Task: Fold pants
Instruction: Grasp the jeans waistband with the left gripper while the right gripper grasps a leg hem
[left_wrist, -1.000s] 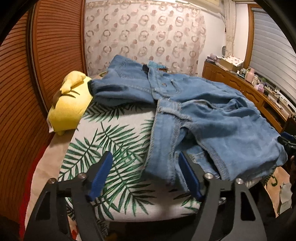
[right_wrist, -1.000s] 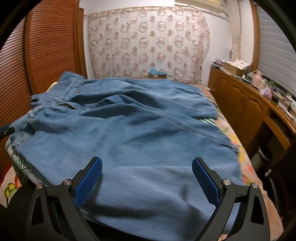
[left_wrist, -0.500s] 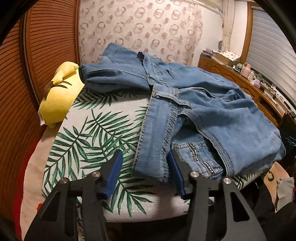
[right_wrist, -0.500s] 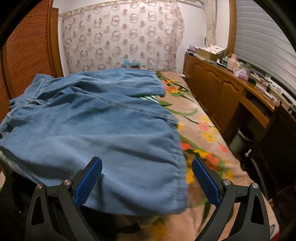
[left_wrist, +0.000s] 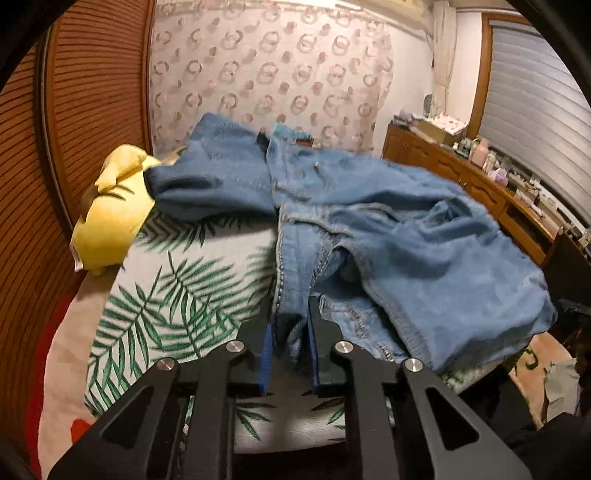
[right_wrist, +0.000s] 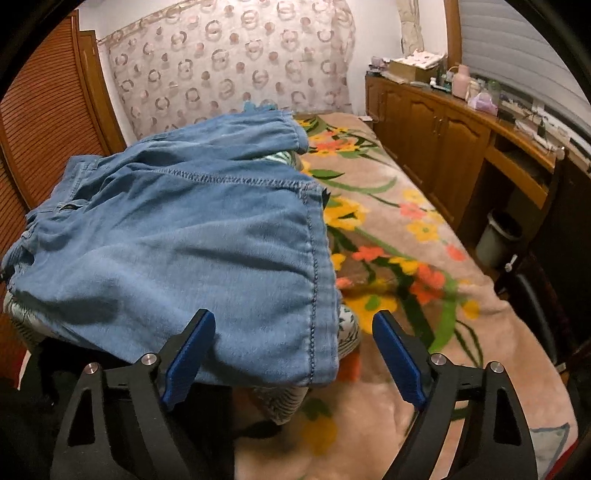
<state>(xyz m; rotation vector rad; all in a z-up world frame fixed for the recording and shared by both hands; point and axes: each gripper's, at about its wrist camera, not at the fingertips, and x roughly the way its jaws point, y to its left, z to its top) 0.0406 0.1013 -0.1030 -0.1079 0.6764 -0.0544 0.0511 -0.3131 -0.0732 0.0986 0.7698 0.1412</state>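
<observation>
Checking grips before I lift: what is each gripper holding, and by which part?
Left gripper is closing on the jeans at the near waistband edge. Right gripper holds nothing, closing around the hem corner.

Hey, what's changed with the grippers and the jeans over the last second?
The left gripper went from wide open to pinching the jeans' waistband edge; its jaws are closing. The right gripper swung to the leg's hem corner, jaws closing but not gripping. The yellow plush and leaf-print cushion stayed put.
</observation>
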